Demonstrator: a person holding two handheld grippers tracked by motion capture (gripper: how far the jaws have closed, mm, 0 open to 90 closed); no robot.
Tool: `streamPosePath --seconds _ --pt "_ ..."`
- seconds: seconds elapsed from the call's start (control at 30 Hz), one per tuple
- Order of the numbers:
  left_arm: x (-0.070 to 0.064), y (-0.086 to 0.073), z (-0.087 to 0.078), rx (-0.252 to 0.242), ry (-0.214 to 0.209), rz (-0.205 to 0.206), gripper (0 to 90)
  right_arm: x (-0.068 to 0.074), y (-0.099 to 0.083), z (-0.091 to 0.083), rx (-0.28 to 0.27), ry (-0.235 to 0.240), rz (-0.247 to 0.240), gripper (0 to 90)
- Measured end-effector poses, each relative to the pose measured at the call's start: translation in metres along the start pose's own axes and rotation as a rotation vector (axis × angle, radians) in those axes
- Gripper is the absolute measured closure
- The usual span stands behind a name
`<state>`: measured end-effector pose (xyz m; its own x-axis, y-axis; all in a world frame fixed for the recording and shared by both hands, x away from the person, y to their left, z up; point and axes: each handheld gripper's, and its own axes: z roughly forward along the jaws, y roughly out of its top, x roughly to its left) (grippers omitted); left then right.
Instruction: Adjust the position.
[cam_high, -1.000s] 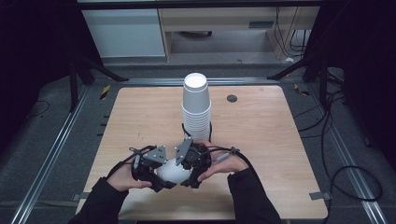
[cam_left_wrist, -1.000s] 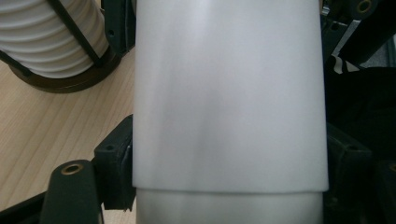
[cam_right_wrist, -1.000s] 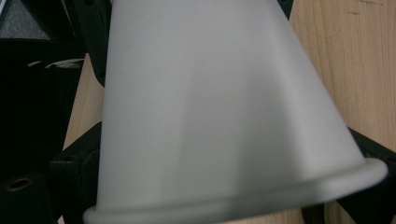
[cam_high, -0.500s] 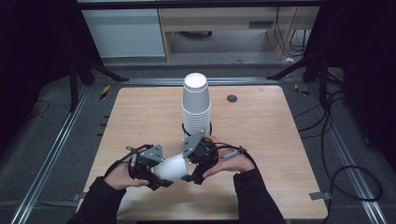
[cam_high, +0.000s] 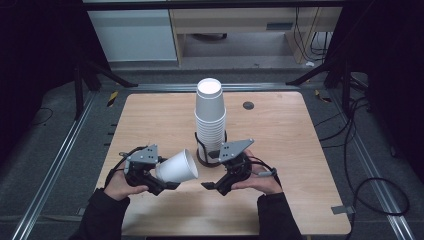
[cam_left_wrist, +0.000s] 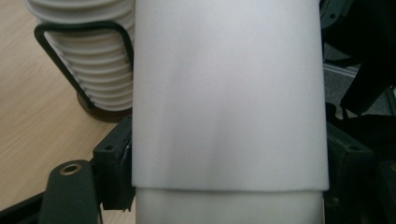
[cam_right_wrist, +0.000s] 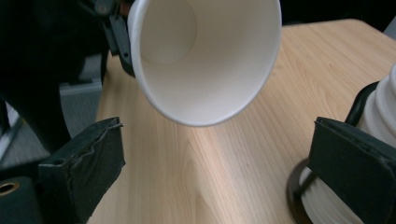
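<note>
Above the worktop (cam_high: 150, 125) near its front edge, left claw (cam_high: 167, 184) clamped on a white paper cup (cam_high: 176, 167) lying sideways, mouth facing the right claw (cam_high: 212, 186), spread wide and holding nothing, just beside the cup stack (cam_high: 210, 117) in its wire holder (cam_high: 202, 150).

Cup stack (cam_high: 209, 117) is standing in a wire holder (cam_high: 205, 150) at mid-desk (cam_high: 280, 130), with the single cup (cam_high: 176, 167) lying sideways in the left tool (cam_high: 162, 185) just before it, and the right tool (cam_high: 212, 186) sitting opposite, apart from the cup.
</note>
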<state>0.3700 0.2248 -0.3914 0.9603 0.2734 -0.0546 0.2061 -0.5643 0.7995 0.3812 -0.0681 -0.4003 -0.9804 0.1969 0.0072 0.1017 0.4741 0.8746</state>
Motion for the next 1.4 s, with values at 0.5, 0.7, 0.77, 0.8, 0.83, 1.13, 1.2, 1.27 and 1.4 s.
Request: streamPosePath --seconds 0.5,0.7,0.77,0.8,0.83,1.13,1.2,1.27,1.4 --pt "-0.015 0.009 0.019 0.018 -0.085 0.075 22.1 0.009 -0.011 0.015 -0.141 0.099 0.055 3.7" --pt "-0.018 0.010 0.028 0.048 -0.092 0.088 22.2 0.010 -0.010 0.020 -0.149 0.116 0.054 3.9" --pt "-0.019 0.011 0.030 0.059 -0.087 0.093 22.2 0.010 -0.010 0.022 -0.148 0.126 0.053 4.1" --pt "-0.019 0.011 0.030 0.061 -0.092 0.094 22.2 0.010 -0.010 0.023 -0.145 0.126 0.052 4.3" --pt "-0.020 0.011 0.031 0.065 -0.091 0.095 22.2 0.010 -0.010 0.024 -0.143 0.127 0.053 4.8" --pt "-0.020 0.011 0.033 0.085 -0.096 0.099 22.3 0.010 -0.012 0.026 -0.126 0.146 0.053 7.2" --pt "-0.020 0.010 0.033 0.089 -0.098 0.100 22.3 0.010 -0.012 0.026 -0.125 0.146 0.052 7.6" --pt "-0.020 0.010 0.033 0.093 -0.098 0.101 22.1 0.011 -0.011 0.026 -0.119 0.144 0.046 7.7" --pt "-0.020 0.011 0.033 0.082 -0.091 0.092 21.7 0.010 -0.011 0.024 -0.124 0.140 0.046 8.0"
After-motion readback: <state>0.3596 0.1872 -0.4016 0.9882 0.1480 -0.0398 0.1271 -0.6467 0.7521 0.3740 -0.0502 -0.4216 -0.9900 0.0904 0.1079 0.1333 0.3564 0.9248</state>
